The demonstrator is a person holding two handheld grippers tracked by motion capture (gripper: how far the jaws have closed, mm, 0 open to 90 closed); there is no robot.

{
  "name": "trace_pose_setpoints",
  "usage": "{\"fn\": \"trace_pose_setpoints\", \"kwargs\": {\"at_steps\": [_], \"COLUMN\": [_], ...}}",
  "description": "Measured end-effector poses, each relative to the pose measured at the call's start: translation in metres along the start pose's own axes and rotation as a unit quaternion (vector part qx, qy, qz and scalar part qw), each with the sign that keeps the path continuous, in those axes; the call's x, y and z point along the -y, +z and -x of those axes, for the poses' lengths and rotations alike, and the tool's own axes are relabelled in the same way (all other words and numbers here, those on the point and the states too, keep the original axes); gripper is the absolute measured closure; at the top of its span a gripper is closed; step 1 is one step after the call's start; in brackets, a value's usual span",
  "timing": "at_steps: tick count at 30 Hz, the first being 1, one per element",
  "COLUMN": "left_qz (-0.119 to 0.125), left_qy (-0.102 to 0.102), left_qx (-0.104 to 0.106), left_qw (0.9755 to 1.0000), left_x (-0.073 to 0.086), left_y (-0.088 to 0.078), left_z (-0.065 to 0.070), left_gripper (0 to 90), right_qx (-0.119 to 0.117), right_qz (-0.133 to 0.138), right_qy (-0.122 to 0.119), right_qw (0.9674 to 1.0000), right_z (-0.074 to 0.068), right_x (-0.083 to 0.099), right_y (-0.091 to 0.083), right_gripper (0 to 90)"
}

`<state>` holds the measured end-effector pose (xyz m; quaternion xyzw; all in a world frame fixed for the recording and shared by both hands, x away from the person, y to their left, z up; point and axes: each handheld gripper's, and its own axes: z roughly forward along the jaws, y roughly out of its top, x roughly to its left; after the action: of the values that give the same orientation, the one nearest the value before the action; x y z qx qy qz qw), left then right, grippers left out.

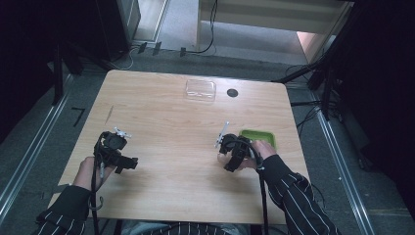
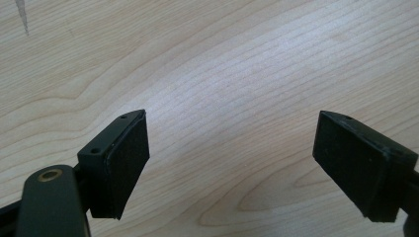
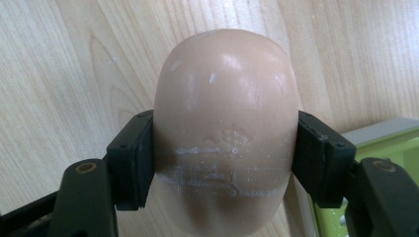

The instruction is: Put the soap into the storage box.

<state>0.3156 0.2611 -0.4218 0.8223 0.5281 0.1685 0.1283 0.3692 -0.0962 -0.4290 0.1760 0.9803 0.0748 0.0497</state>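
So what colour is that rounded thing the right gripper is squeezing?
Pale beige egg-shaped thing, clearest in the right gripper view.

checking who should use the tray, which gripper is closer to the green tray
Right. The right gripper, shut on a beige egg-shaped object, sits just beside the green tray. The left gripper, open, is across the table on its far left side.
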Motion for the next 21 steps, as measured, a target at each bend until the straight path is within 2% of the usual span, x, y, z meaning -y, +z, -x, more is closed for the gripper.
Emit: {"fn": "trace_pose_setpoints", "kwargs": {"at_steps": [21], "left_qz": [0.001], "left_qy": [0.0], "left_qx": [-0.001], "left_qw": [1.0], "left_x": [0.0], "left_y": [0.0], "left_z": [0.0], "left_gripper": [14.8], "right_qx": [0.011], "right_qz": [0.014], "right_qy": [0.029], "right_qw": [0.9994], "right_z": [0.017], "right_x": [0.013], "right_y": [-0.014], "right_gripper": [33.7]}}
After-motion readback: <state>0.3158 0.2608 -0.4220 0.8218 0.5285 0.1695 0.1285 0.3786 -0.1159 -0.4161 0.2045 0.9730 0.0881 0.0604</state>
